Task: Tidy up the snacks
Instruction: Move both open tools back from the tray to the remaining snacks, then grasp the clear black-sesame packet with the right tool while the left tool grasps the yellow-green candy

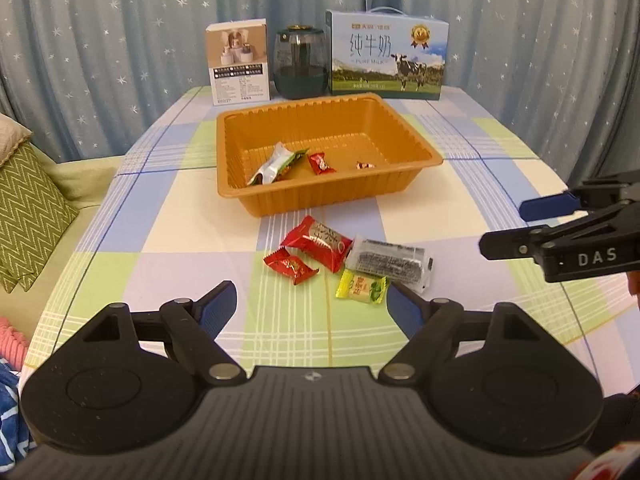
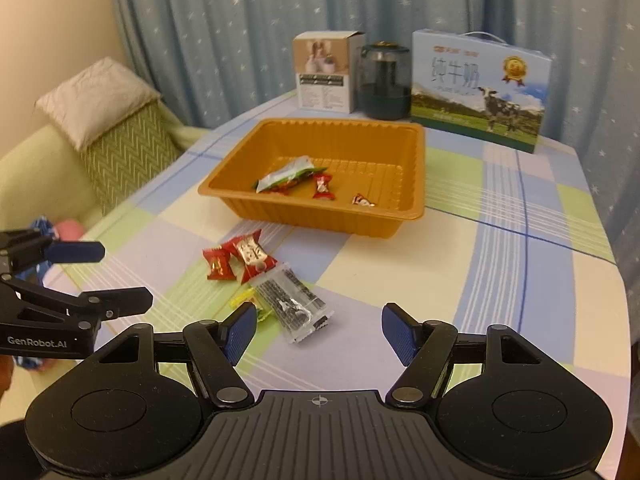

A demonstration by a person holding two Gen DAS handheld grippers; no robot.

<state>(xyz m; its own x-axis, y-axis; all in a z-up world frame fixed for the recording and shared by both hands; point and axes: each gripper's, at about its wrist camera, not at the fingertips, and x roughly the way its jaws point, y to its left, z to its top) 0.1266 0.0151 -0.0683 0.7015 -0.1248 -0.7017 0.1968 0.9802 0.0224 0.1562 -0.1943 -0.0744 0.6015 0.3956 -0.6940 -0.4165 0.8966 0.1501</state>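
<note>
Both grippers hang released over the near part of the surface (image 1: 460,184), the left gripper (image 1: 312,308) and right gripper (image 2: 318,332) holding nothing. Just ahead lie four loose snacks in a touching cluster: a clear dark bar (image 2: 294,304), its long axis running diagonally, a yellow packet (image 1: 362,288), and two red packets (image 1: 314,242). Open cloth surrounds them. Farther off sits the orange tray (image 1: 316,198), holding three snacks, well inside the surface's edges.

Black left gripper (image 1: 312,308) and right gripper (image 2: 318,330), blue ribbed fingers (image 2: 240,330), silver pivot screws.
</note>
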